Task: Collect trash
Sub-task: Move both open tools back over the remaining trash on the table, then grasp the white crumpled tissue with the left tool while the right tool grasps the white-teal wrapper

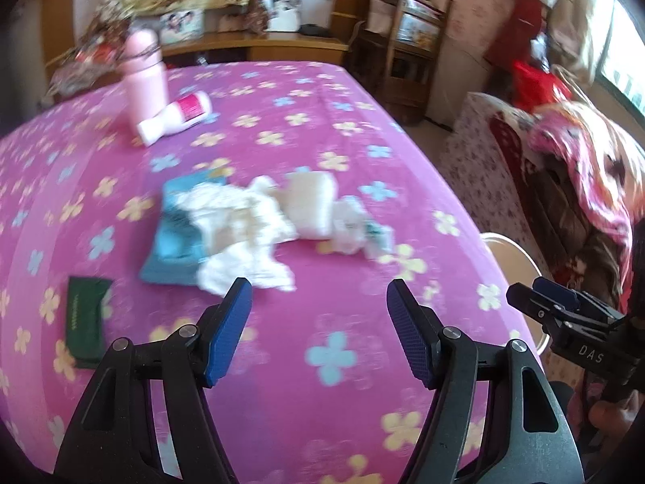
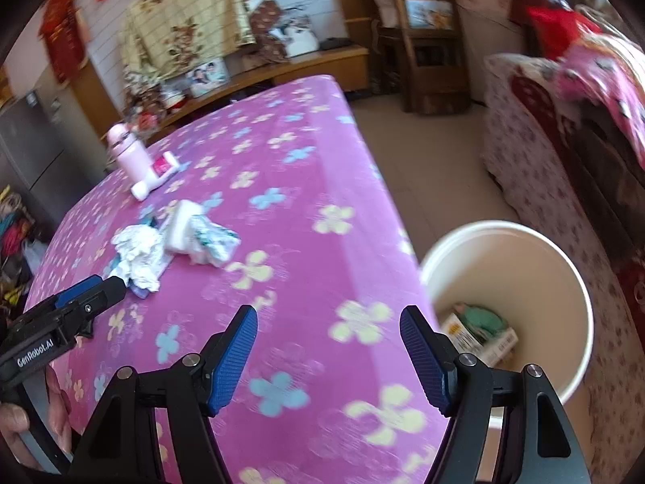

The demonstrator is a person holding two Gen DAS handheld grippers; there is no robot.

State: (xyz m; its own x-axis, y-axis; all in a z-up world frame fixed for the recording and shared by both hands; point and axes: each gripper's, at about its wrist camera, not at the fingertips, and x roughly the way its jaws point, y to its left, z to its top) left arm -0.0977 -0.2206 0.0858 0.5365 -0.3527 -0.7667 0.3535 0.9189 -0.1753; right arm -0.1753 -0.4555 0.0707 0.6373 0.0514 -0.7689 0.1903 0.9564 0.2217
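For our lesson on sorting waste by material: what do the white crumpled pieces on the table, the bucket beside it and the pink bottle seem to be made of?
White crumpled pieces: probably tissue paper, matte, with soft irregular folds.
Bucket: likely plastic, with a smooth cream wall and a thin even rim.
Pink bottle: plastic or coated metal; the blur leaves it open, though its surface looks smooth and evenly coloured.

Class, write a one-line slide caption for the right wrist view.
Open right gripper over the pink flowered tabletop, crumpled tissues ahead, white bin beside the table.
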